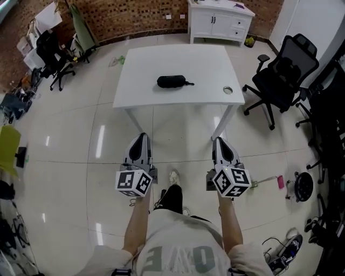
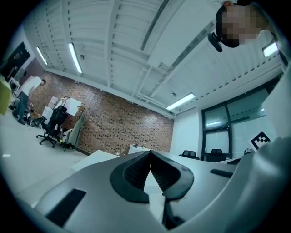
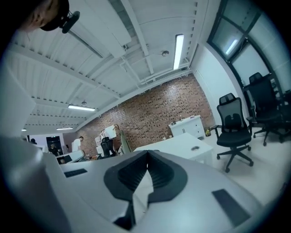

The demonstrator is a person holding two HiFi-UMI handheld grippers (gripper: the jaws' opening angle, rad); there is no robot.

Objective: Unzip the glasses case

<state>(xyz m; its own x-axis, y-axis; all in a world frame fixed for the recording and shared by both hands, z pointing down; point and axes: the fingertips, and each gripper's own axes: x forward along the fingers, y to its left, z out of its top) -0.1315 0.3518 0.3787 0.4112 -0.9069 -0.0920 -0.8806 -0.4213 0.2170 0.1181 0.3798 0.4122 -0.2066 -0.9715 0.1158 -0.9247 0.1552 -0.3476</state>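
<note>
At the far left a black office chair (image 1: 54,56) stands among clutter along the brick wall (image 1: 129,16), well apart from the table. Between it and the table lies a wide stretch of bare tiled floor (image 1: 70,135).

The left gripper (image 1: 141,136) is held low over the floor, short of the table's near edge. Its jaws are pressed together at the tips with nothing between them.

The white table (image 1: 140,81) stands ahead of the person. The glasses case (image 1: 171,81), black and zipped, lies near the middle of the top. It is well in from every edge, with bare tabletop on all sides. A small round hole (image 1: 228,90) sits close to the table's right edge, apart from the case. A white cabinet (image 1: 218,21) stands beyond the far edge against the wall.

The right gripper (image 1: 220,140) is level with the left one, also short of the near edge. Its jaws are likewise closed tip to tip and empty.

To the right, another black office chair (image 1: 283,75) stands just beside the table's right edge, leaving a narrow gap there. More dark chairs and gear crowd the right margin.
</note>
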